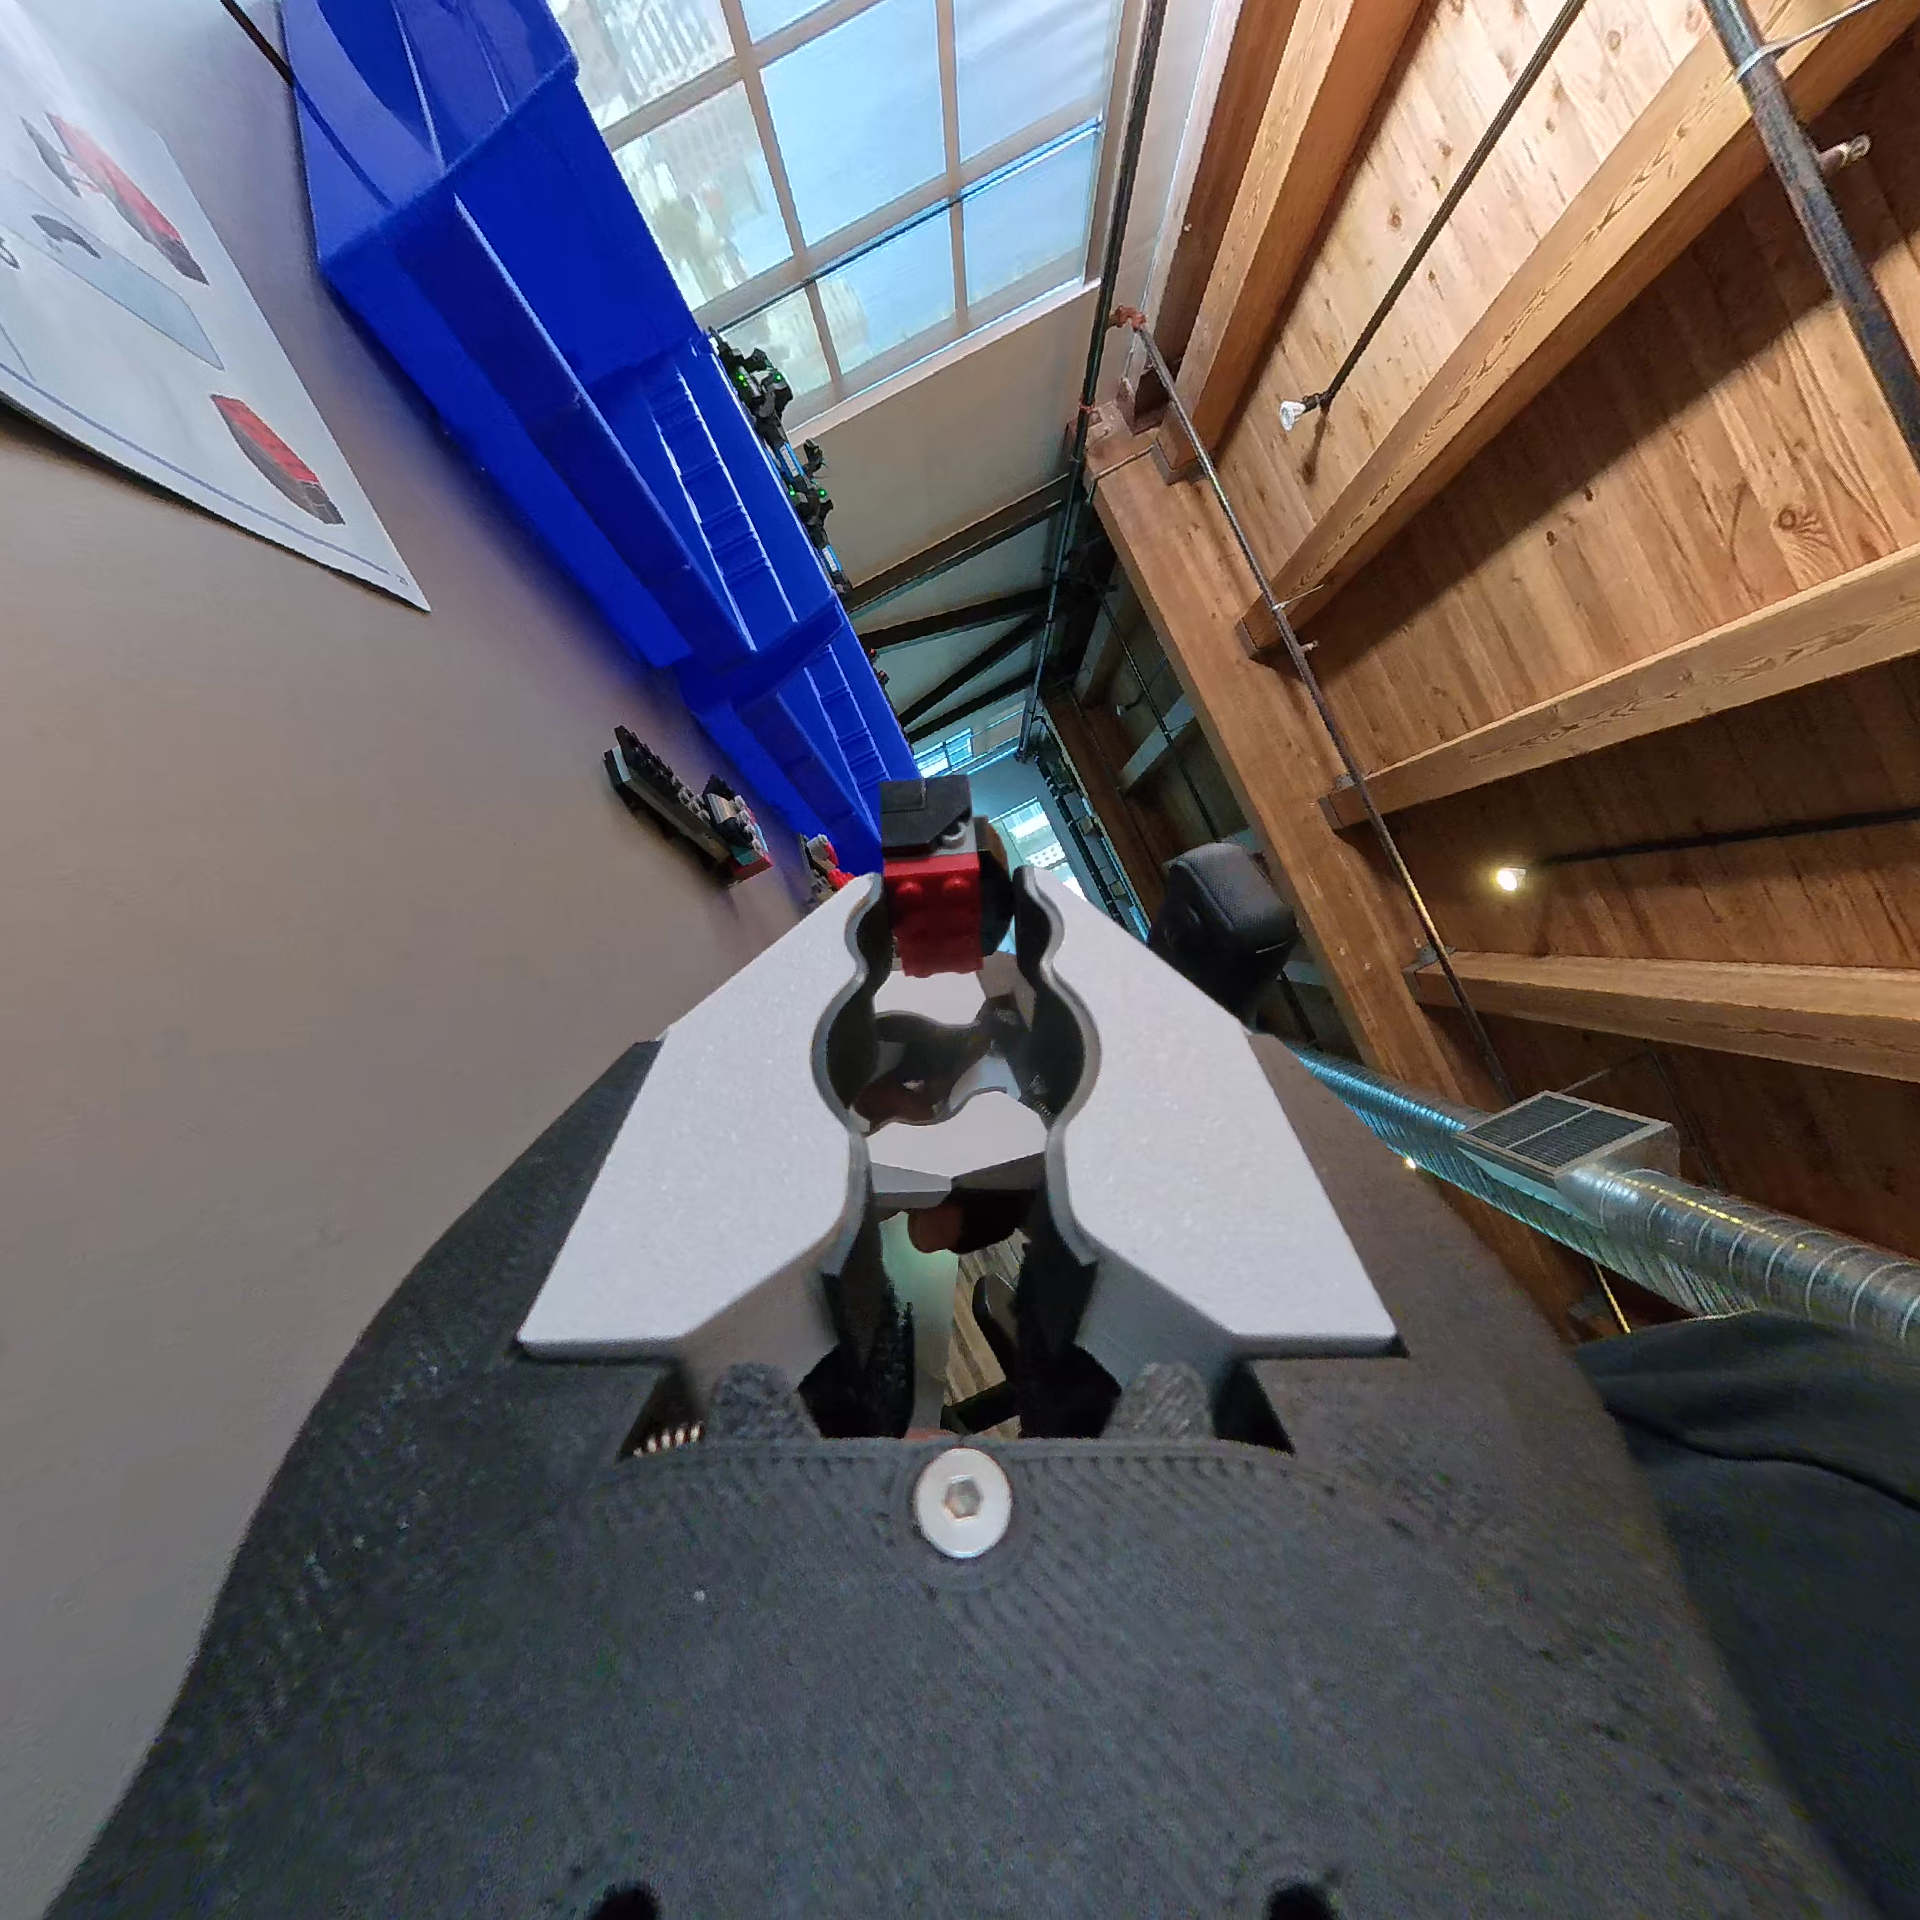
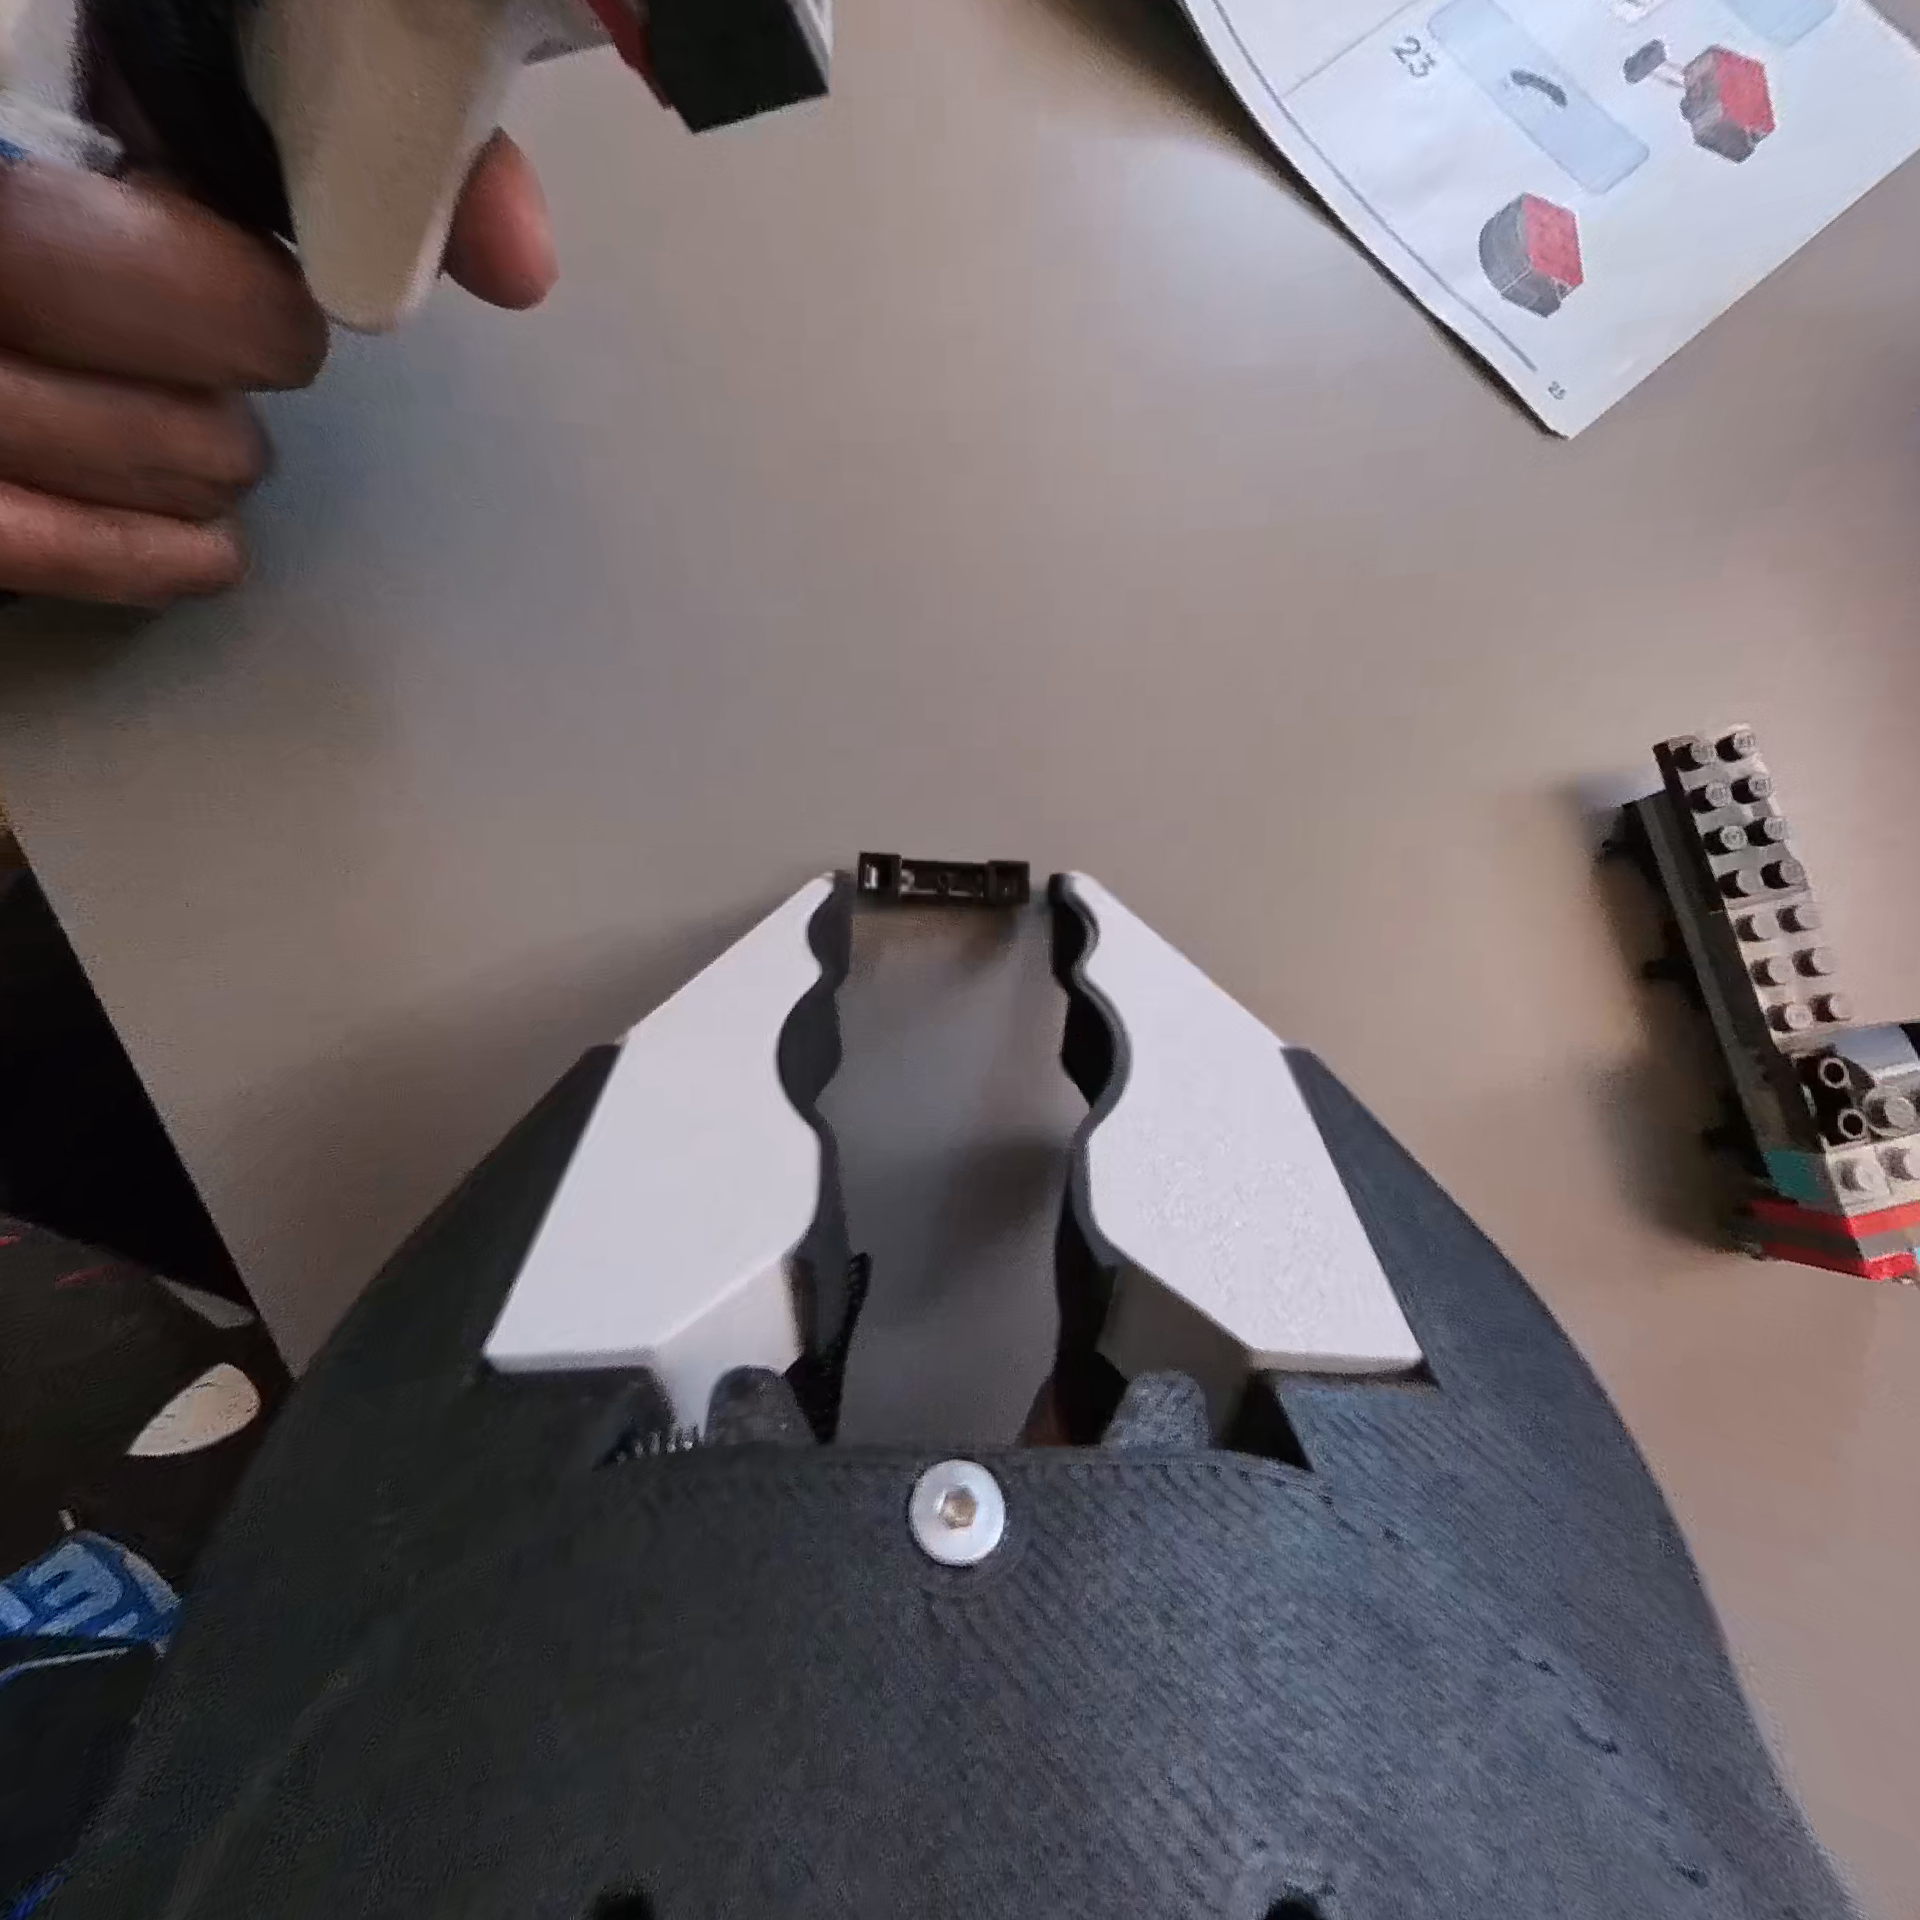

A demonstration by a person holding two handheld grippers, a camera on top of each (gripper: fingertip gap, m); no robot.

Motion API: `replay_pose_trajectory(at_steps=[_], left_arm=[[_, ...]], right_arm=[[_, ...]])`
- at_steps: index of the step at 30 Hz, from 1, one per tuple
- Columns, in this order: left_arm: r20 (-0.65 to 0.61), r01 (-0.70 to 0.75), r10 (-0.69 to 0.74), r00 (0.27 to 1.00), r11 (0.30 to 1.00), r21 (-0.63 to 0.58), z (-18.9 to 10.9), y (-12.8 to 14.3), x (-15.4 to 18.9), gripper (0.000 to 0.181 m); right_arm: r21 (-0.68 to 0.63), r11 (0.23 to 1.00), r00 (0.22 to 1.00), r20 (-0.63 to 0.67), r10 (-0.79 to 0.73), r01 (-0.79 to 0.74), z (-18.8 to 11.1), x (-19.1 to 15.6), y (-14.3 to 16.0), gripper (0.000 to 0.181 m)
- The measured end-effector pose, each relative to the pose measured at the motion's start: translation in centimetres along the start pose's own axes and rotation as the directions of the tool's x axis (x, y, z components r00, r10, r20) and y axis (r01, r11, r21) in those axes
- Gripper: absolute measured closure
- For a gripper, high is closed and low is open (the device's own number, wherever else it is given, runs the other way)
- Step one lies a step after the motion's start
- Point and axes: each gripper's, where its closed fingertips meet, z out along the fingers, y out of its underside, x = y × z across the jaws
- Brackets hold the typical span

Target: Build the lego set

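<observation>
The left gripper (image 1: 948, 914) is pinched on a small red-and-black lego block (image 1: 935, 902), studs facing the camera, held up off the table (image 1: 312, 935) at the fingertips with a black sloped piece at its far end. The right gripper (image 2: 943, 883) is partly closed on a thin black lego piece (image 2: 942, 879), clamped crosswise between the two fingertips just above the table (image 2: 935, 520). In the right wrist view, the person's hand (image 2: 135, 395) shows at the far left, wrapped around the other gripper's handle, with the red-and-black block (image 2: 727, 52) blurred at the top edge. A long grey lego assembly (image 2: 1766, 997), studded on top with black, teal and red parts at its near end, lies on the table well to the right; the left wrist view shows it (image 1: 686, 821) far off beside a row of blue bins (image 1: 540, 343). An open instruction booklet (image 2: 1558, 187) lies at the far right, its page printed with step numbers and drawings of a red-and-black block; the same booklet (image 1: 156, 312) shows at the left of the left wrist view. No brand marks can be made out.
</observation>
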Motion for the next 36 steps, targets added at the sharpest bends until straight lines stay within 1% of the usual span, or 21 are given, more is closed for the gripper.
replay_pose_trajectory(at_steps=[1, 4, 6, 9, 11, 12, 15, 19, 24, 30, 32, 36], left_arm=[[-0.002, 0.001, -0.001, 1.0, 1.0, 0.001, 0.0, 0.0, 0.0, 0.159], [-0.006, 0.002, -0.002, 1.0, 1.0, 0.001, 0.0, 0.0, 0.1, 0.159], [-0.007, 0.001, -0.001, 1.0, 1.0, 0.002, -0.1, 0.0, 0.1, 0.159], [-0.007, 0.002, -0.002, 1.0, 1.0, 0.005, -0.1, -0.1, 0.1, 0.159], [-0.006, 0.0, 0.0, 1.0, 1.0, 0.003, -0.1, -0.1, 0.1, 0.158], [-0.005, -0.001, 0.001, 1.0, 1.0, 0.002, -0.1, -0.1, 0.1, 0.159], [-0.002, 0.0, 0.0, 1.0, 1.0, 0.005, -0.1, -0.1, 0.0, 0.159], [0.004, -0.002, 0.001, 1.0, 1.0, 0.008, -0.1, -0.1, 0.0, 0.159], [0.006, -0.002, 0.002, 1.0, 1.0, 0.007, -0.1, -0.1, -0.1, 0.159], [0.005, 0.0, 0.0, 1.0, 1.0, 0.001, 0.0, 0.0, -0.1, 0.159], [0.006, 0.0, 0.0, 1.0, 1.0, -0.002, 0.0, 0.0, -0.1, 0.159], [0.006, 0.007, -0.007, 1.0, 1.0, 0.002, -0.1, -0.1, -0.1, 0.159]], right_arm=[[0.018, 1.0, 1.0, -0.005, -0.002, 0.002, 0.0, 0.0, -0.3, 0.148], [0.082, 0.996, 0.999, -0.031, -0.02, 0.022, -0.8, 0.4, -1.7, 0.148], [0.177, 0.981, 0.996, -0.054, -0.071, 0.08, -2.6, 0.3, -3.9, 0.148], [0.284, 0.943, 0.981, -0.131, -0.14, 0.173, -5.8, 0.3, -7.1, 0.144], [0.327, 0.924, 0.976, -0.158, -0.153, 0.198, -7.3, 0.4, -8.3, 0.143], [0.332, 0.923, 0.977, -0.154, -0.151, 0.195, -7.7, 0.4, -8.4, 0.142], [0.315, 0.935, 0.982, -0.145, -0.12, 0.161, -7.4, 1.1, -7.6, 0.143], [0.222, 0.969, 0.992, -0.073, -0.099, 0.113, -5.2, 0.7, -4.9, 0.145], [0.102, 0.991, 0.996, -0.046, -0.08, 0.084, -3.1, 1.1, -1.6, 0.146], [0.059, 0.985, 0.986, 0.028, -0.165, 0.164, -1.8, 0.5, -0.2, 0.149], [0.031, 0.987, 0.985, 0.063, -0.16, 0.158, -1.2, 0.5, 0.0, 0.151], [-0.014, 0.99, 0.986, 0.096, -0.139, 0.141, -0.4, 0.2, 0.4, 0.166]])
